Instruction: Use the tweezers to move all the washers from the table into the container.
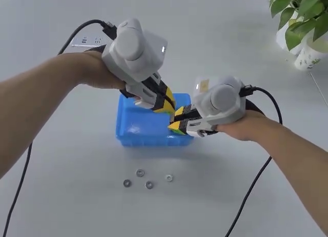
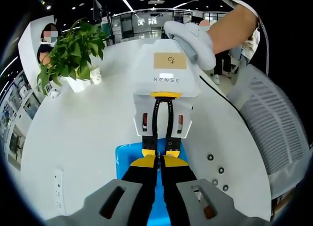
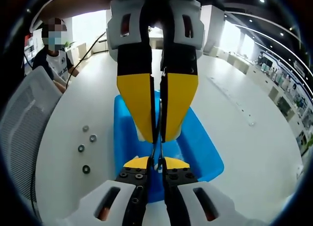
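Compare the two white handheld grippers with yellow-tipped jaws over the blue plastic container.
The left gripper slants down from higher up; the right gripper lies lower and nearly level. The right gripper carries a yellowish sticker on top; the left gripper shows none. Both have jaws shut, tips nearly meeting, above the blue plastic container; four small metal washers lie outside it.

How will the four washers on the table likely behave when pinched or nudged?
The washers look small, flat and metallic: probably stiff and light, and slippery to pinch. Lying flat on the smooth table, they would likely slide, not roll, if nudged.
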Motion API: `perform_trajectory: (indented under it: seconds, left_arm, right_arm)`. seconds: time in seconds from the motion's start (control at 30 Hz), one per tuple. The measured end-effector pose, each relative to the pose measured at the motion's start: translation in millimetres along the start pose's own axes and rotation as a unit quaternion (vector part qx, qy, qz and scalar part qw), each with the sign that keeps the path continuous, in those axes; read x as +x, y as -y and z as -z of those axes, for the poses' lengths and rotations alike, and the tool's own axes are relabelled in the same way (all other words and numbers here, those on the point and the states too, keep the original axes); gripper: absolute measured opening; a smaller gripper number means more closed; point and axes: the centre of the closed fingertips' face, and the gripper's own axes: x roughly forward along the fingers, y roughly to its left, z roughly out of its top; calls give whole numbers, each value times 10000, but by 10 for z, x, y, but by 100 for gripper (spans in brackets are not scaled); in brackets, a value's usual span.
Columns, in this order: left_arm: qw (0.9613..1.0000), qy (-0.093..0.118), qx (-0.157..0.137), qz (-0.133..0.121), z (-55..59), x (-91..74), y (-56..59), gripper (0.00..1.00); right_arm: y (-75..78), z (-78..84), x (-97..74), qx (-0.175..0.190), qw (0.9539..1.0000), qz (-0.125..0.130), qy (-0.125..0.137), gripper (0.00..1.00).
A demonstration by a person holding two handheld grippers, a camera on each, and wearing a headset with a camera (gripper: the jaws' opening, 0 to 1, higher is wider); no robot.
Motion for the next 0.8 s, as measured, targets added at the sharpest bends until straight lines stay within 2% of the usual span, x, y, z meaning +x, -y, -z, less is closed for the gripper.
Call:
perform_trajectory:
  seconds: [0.3, 0.8]
  left_arm:
    - [10000, -29, 37, 11, -25, -18, 25, 6]
    - [10000, -35, 58, -19, -153, -163, 65, 6]
  right_arm:
    - [-8, -1, -21, -41, 10000, 6, -14, 11]
    - [-33, -155, -150, -116, 9999, 86, 63, 11]
